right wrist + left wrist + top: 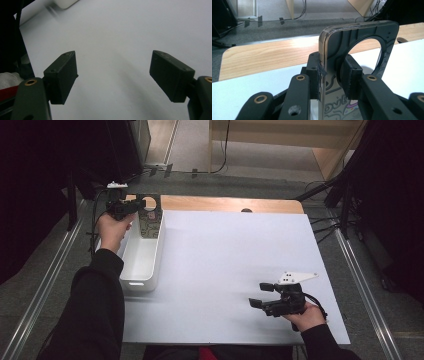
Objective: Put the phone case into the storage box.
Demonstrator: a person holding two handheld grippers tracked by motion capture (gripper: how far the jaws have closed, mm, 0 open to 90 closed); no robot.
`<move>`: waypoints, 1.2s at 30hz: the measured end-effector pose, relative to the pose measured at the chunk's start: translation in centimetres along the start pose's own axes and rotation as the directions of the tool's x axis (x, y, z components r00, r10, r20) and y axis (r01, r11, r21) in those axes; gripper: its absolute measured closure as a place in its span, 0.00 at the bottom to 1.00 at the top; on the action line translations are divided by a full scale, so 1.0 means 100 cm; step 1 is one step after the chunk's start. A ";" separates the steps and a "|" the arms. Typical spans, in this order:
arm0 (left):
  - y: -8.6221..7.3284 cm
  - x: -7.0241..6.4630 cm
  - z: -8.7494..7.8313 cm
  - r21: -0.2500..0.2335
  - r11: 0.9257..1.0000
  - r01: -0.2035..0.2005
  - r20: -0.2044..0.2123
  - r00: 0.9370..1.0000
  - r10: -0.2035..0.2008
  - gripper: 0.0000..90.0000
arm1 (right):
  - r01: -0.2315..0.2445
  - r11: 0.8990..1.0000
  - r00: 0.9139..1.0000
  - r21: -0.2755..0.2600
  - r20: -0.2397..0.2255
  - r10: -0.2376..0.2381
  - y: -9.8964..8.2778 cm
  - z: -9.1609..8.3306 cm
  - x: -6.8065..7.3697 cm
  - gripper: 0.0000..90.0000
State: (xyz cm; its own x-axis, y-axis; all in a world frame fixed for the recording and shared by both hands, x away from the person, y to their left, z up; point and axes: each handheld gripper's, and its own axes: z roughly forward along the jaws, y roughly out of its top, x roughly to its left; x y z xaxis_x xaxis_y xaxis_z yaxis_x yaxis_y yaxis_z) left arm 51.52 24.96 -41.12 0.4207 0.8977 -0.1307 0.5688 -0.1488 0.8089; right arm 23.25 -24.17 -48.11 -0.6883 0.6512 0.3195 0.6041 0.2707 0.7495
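Observation:
A dark phone case (149, 217) with a round camera cutout and a printed pattern stands upright over the far end of the white bin (141, 262). My left gripper (134, 208) is shut on it. In the left gripper view the pads (352, 76) press both sides of the phone case (359, 32), and the left gripper (333, 75) holds it edge-on. My right gripper (260, 295) rests low over the white table cover at the near right, open. In the right gripper view nothing lies between the jaws of the right gripper (113, 75).
The white table cover (225, 250) spreads over the wooden table, whose bare edge (225, 204) shows at the far side. The bin sits at the cover's left edge. Cables and dark stands lie on the floor beyond the table.

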 end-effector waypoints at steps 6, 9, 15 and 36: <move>-0.001 0.002 0.002 -0.006 1.000 0.016 0.013 1.000 -0.016 0.78 | -0.003 1.000 1.000 0.000 -0.001 0.003 0.000 0.000 0.000 0.24; 0.000 0.003 0.002 -0.006 0.999 0.031 0.021 0.999 -0.031 0.72 | 0.001 1.000 1.000 0.001 0.000 -0.001 0.000 0.000 0.000 0.24; 0.000 0.008 -0.001 -0.001 0.997 0.077 0.061 0.995 -0.077 0.53 | -0.001 1.000 1.000 0.000 -0.001 0.001 0.000 0.000 0.000 0.24; 0.009 0.005 -0.034 0.045 0.998 0.040 0.093 0.995 -0.044 0.42 | -0.002 1.000 1.000 -0.004 0.006 0.002 0.000 -0.001 0.000 0.24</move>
State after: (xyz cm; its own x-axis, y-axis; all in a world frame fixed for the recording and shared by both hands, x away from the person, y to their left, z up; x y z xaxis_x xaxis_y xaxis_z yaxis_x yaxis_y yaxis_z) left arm 49.84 26.64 -38.55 0.4592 0.8608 -0.2194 0.6168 -0.1313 0.7761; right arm 23.24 -24.24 -48.05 -0.6847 0.6558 0.3180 0.6042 0.2667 0.7509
